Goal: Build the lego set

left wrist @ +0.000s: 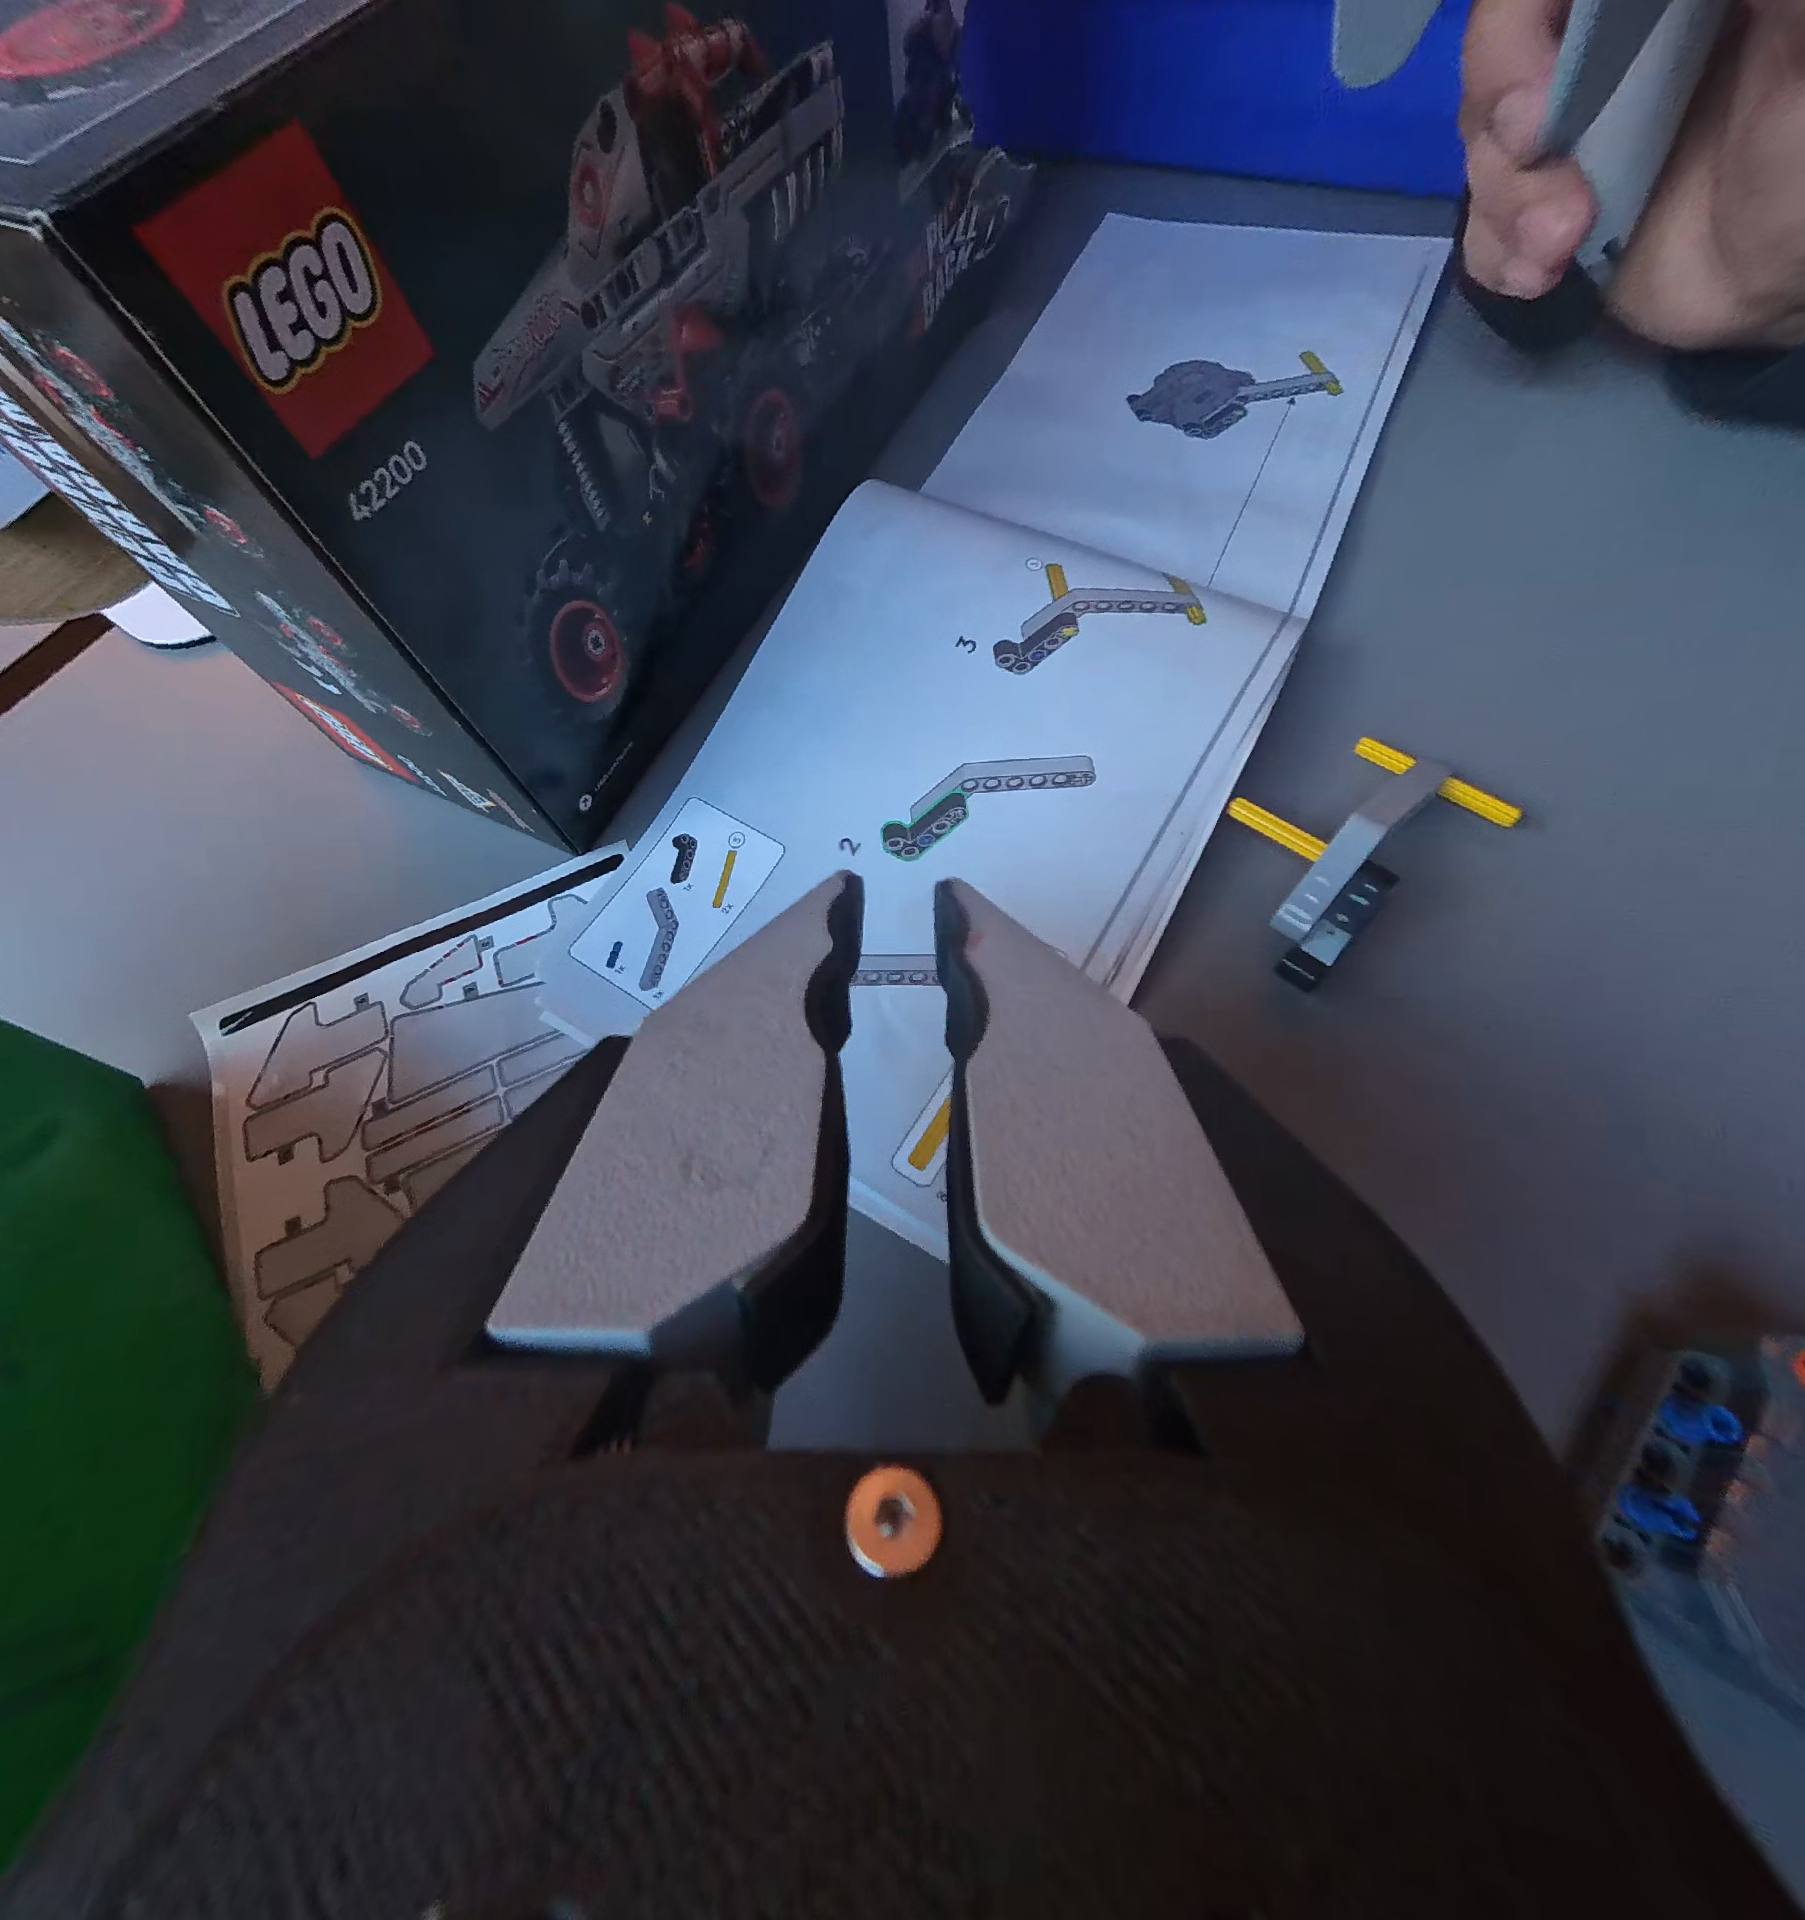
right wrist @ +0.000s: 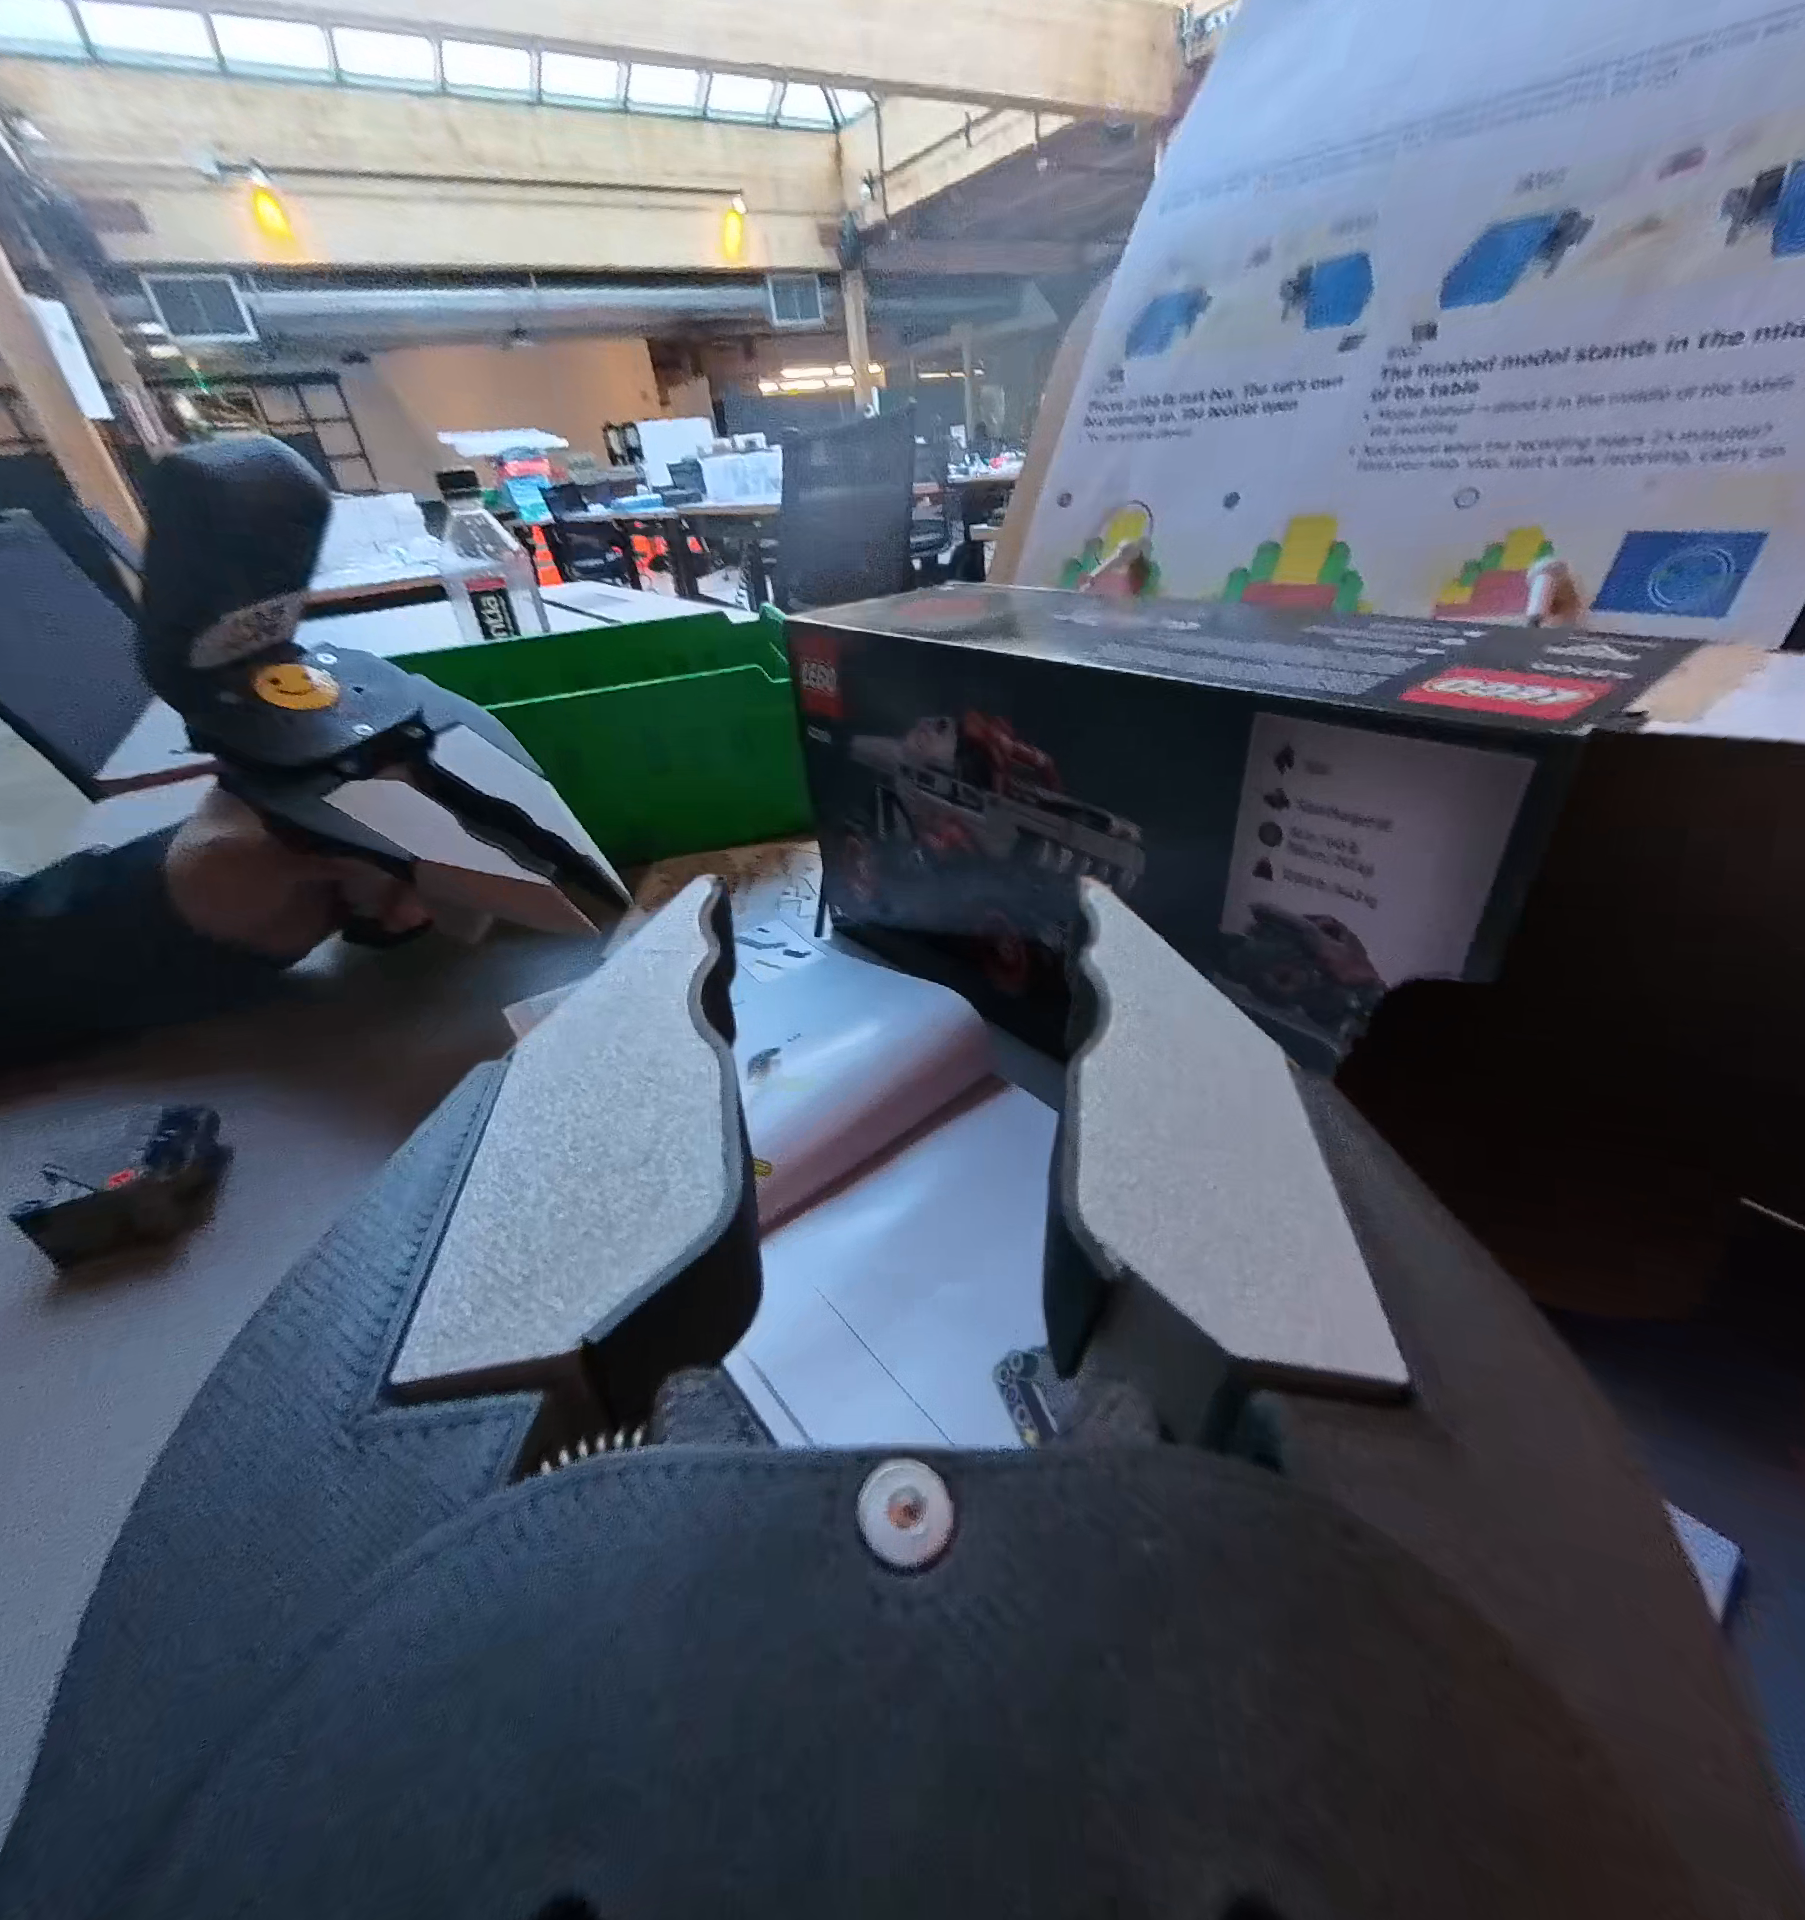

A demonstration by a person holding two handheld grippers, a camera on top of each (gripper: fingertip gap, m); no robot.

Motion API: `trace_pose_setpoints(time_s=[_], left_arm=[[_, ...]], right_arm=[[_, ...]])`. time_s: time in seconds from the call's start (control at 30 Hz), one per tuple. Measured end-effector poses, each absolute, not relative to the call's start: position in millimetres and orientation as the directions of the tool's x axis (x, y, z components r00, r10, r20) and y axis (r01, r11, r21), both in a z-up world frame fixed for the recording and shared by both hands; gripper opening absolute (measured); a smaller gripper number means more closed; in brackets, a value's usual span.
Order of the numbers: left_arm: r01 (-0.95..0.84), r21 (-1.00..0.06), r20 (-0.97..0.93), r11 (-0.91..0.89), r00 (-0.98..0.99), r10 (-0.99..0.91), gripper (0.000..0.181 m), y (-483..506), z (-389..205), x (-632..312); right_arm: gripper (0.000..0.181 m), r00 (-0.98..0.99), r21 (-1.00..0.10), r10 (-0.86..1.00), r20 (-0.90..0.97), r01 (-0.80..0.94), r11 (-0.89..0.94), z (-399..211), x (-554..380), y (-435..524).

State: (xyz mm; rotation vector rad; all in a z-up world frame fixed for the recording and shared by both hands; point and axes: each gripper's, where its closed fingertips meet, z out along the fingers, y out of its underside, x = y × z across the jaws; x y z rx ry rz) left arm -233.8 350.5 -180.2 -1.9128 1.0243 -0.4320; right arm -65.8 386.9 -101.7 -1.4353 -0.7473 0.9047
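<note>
A small sub-assembly (left wrist: 1365,862), a grey bent beam on a black beam with two yellow axles, lies on the grey table right of the open instruction booklet (left wrist: 981,727). A black block with blue pins (left wrist: 1698,1455) lies at the lower right; it also shows in the right wrist view (right wrist: 124,1184). My left gripper (left wrist: 893,894) hovers over the booklet's near page, empty, its jaws only a narrow gap apart. My right gripper (right wrist: 903,904) is wide open and empty, raised over the booklet (right wrist: 856,1039) and facing the set's box (right wrist: 1189,831).
The black set box (left wrist: 462,416) stands left of the booklet. A sticker sheet (left wrist: 358,1091) lies by a green bin (left wrist: 46,1351). A hand holds the right gripper (left wrist: 1604,104) at the top right. A dark box (right wrist: 1656,1039) and a poster (right wrist: 1500,312) stand right.
</note>
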Motion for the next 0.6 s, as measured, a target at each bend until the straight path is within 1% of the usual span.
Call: trace_pose_setpoints(time_s=[0.17,0.3,0.4,0.43,0.5,0.57,0.6], left_arm=[[-0.505,-0.820,-0.089,-0.269,0.577,-0.812,0.009,348,-189,-229],[-0.524,-0.809,-0.101,-0.266,0.570,-0.816,0.008,347,-192,-228],[-0.524,-0.810,-0.107,-0.262,0.571,-0.814,0.007,347,-191,-229],[-0.522,-0.812,-0.106,-0.262,0.573,-0.813,0.007,347,-191,-229],[-0.519,-0.813,-0.107,-0.262,0.577,-0.810,0.006,348,-190,-230],[-0.518,-0.815,-0.110,-0.261,0.580,-0.807,0.006,348,-189,-231],[-0.517,-0.817,-0.112,-0.258,0.580,-0.807,0.005,348,-188,-231]], right_arm=[[0.057,0.446,-0.997,0.892,-0.079,-0.036,-0.070,-104,-78,376],[0.057,0.418,-0.997,0.908,-0.035,0.054,-0.063,-115,-92,366],[0.053,0.419,-0.990,0.908,0.029,0.134,-0.030,-125,-98,363],[0.050,0.444,-0.986,0.895,0.048,0.165,-0.029,-129,-97,367],[0.036,0.546,-0.975,0.833,0.083,0.218,-0.046,-135,-84,383],[0.023,0.625,-0.978,0.774,0.100,0.206,-0.039,-130,-68,396],[0.020,0.653,-0.983,0.751,0.098,0.181,-0.028,-125,-59,400]])
